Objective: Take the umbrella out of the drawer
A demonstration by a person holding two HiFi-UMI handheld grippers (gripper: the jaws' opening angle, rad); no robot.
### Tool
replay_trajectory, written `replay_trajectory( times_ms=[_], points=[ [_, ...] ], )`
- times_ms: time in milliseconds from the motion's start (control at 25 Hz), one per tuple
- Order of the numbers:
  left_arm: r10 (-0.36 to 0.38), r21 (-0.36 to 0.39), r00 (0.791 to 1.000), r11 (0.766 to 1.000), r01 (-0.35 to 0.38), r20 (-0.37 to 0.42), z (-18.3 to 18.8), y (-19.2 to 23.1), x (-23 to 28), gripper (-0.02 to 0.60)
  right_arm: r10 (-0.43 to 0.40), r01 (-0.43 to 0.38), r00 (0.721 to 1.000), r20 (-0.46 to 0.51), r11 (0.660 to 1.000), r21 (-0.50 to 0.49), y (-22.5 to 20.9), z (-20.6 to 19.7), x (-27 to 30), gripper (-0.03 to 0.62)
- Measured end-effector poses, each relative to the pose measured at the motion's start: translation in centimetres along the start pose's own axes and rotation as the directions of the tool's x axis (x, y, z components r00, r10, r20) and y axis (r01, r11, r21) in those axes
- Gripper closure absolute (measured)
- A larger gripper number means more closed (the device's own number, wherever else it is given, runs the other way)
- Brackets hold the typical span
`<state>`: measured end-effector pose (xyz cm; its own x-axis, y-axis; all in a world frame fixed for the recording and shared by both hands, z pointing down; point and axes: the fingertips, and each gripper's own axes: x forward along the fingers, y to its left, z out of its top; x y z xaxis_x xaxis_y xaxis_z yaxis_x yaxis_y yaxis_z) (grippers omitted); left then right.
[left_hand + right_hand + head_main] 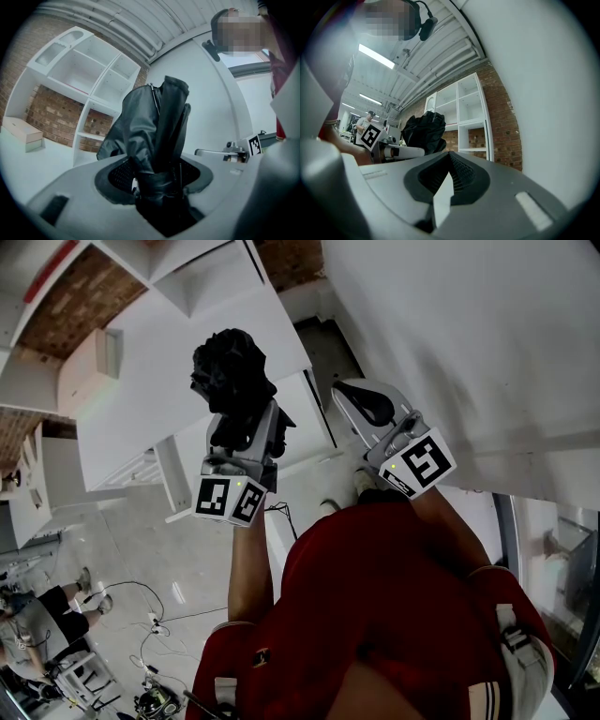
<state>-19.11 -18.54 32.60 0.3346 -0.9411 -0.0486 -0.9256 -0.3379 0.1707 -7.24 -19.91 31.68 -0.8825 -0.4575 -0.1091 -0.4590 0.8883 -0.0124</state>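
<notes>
A black folded umbrella [230, 367] stands up out of my left gripper [246, 423], which is shut on its lower end. In the left gripper view the umbrella [150, 126] rises between the pads, its fabric bunched and loose, and my left gripper [157, 180] clamps the dark base. The umbrella hangs in the air in front of white furniture, touching nothing else. My right gripper [366, 407] hovers just to its right, a little apart, with its pads together and nothing between them. From the right gripper [450, 173] the umbrella [423, 131] shows to the left.
A white shelf unit [89, 79] stands against a brick wall, with a cardboard box [21, 131] beside it. A broad white panel [450, 334] fills the right. White cabinets [187, 334] lie ahead. Cables [150, 615] and another person [37, 615] are at the lower left.
</notes>
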Motion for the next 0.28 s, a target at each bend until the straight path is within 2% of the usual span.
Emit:
replay_trajectory(
  times_ms=[280],
  points=[
    [0.000,-0.001,1.000,1.000,0.000,-0.010,0.04,-0.06,0.02,0.337,-0.003,0.003,1.000,-0.002,1.000,-0.003,-0.01,0.37,-0.20,0.583]
  ],
)
